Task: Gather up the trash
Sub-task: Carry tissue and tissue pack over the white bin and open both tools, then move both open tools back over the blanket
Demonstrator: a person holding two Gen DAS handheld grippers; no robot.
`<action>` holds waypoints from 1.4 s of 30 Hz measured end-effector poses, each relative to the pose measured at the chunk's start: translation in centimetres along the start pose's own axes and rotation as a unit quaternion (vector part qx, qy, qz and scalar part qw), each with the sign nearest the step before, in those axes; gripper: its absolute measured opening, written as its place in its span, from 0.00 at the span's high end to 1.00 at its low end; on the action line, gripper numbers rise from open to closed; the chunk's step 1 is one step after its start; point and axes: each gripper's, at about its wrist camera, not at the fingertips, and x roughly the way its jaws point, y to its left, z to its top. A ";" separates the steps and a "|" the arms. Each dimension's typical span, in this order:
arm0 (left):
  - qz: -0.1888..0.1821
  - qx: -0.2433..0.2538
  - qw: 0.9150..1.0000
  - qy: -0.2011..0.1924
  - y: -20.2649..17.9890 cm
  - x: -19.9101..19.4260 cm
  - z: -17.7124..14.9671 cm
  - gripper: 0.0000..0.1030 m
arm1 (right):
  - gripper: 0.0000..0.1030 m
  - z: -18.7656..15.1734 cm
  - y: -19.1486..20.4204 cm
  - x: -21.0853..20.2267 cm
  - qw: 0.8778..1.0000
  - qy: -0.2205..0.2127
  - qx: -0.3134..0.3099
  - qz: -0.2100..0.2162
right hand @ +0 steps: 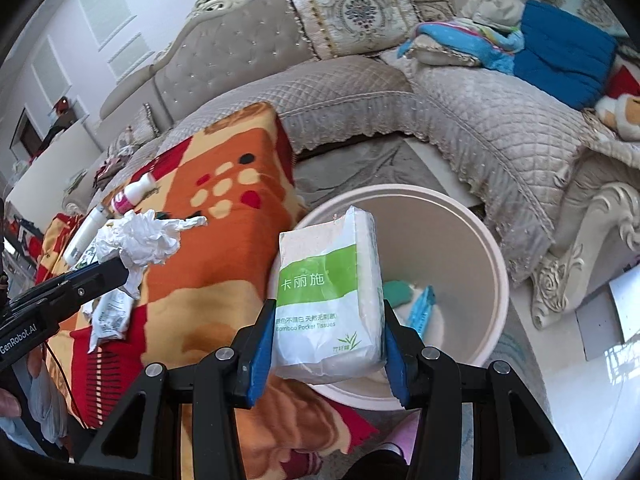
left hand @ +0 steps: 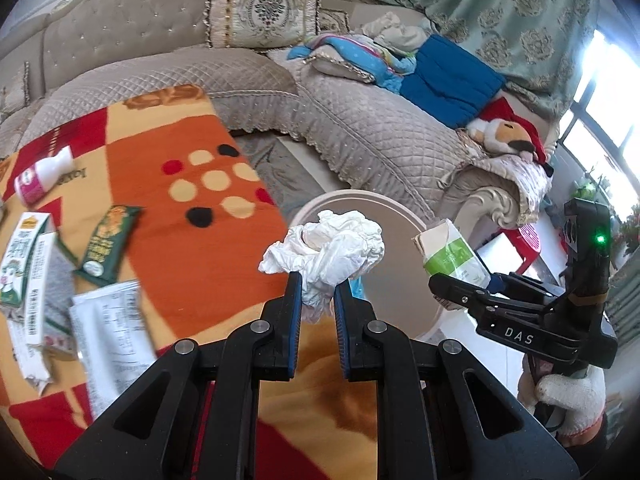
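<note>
Together, left gripper point(left hand: 316, 292) clamped on one crumpled white tissue wad point(left hand: 328, 248), right gripper point(right hand: 324, 344) gripped one soft plastic tissue pack point(right hand: 328, 300), both above round beige bin point(right hand: 472, 224), one glossy bottle point(left hand: 42, 174) on fuzzy orange blanket point(left hand: 160, 152)

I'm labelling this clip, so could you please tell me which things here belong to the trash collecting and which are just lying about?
Job:
- crumpled tissue, in left gripper
- tissue pack, in right gripper
- bin
- green wrapper
- small bottle

Lying about:
- sofa cushion
- blue bedding
- plush toy
</note>
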 end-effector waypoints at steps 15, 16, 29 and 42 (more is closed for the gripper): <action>-0.013 0.000 0.999 0.034 -2.3 4.3 0.4 0.87 | 0.55 -0.8 -3.4 2.2 0.999 0.027 0.030 -0.009; -0.013 0.000 0.999 0.037 -2.4 4.6 0.4 0.87 | 0.55 -0.9 -3.6 2.3 0.999 0.029 0.031 -0.009; -0.021 -0.009 0.998 0.053 -2.4 6.8 0.4 0.86 | 0.51 -1.1 -5.6 3.9 0.997 0.046 0.061 -0.021; -0.027 -0.016 0.998 0.061 -2.3 6.8 0.1 0.56 | 0.50 -1.3 -5.9 4.4 0.996 0.060 0.070 -0.024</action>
